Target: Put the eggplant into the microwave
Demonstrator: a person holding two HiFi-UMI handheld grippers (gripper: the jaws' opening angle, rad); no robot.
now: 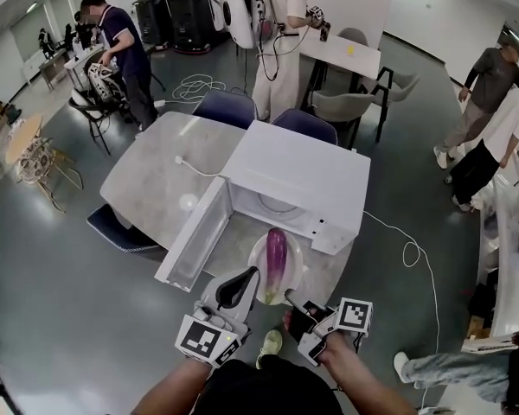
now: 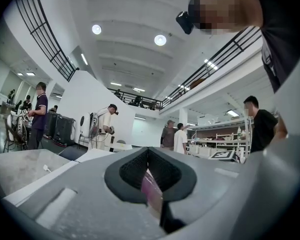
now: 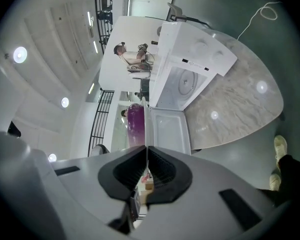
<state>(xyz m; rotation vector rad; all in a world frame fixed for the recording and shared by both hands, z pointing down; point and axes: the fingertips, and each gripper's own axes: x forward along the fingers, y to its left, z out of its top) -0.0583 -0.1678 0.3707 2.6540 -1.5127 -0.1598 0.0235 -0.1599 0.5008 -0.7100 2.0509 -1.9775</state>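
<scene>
A purple eggplant (image 1: 277, 256) lies on a white plate (image 1: 257, 264), which hangs in the air just in front of the open white microwave (image 1: 303, 171). The microwave door (image 1: 195, 236) swings out to the left. My left gripper (image 1: 242, 284) is shut on the plate's near left rim, and my right gripper (image 1: 291, 299) is shut on its near right rim. In the right gripper view the thin plate edge (image 3: 146, 126) runs up from the shut gripper (image 3: 147, 151), with the eggplant (image 3: 135, 124) on its left and the microwave (image 3: 190, 59) beyond. In the left gripper view the gripper (image 2: 149, 156) pinches the plate (image 2: 151, 191).
The microwave stands on a grey marble table (image 1: 156, 175) with a white plug and cord (image 1: 195, 167) on it. Blue chairs (image 1: 225, 106) stand at the far side. A white cable (image 1: 411, 253) trails on the floor at right. Several people stand around the room.
</scene>
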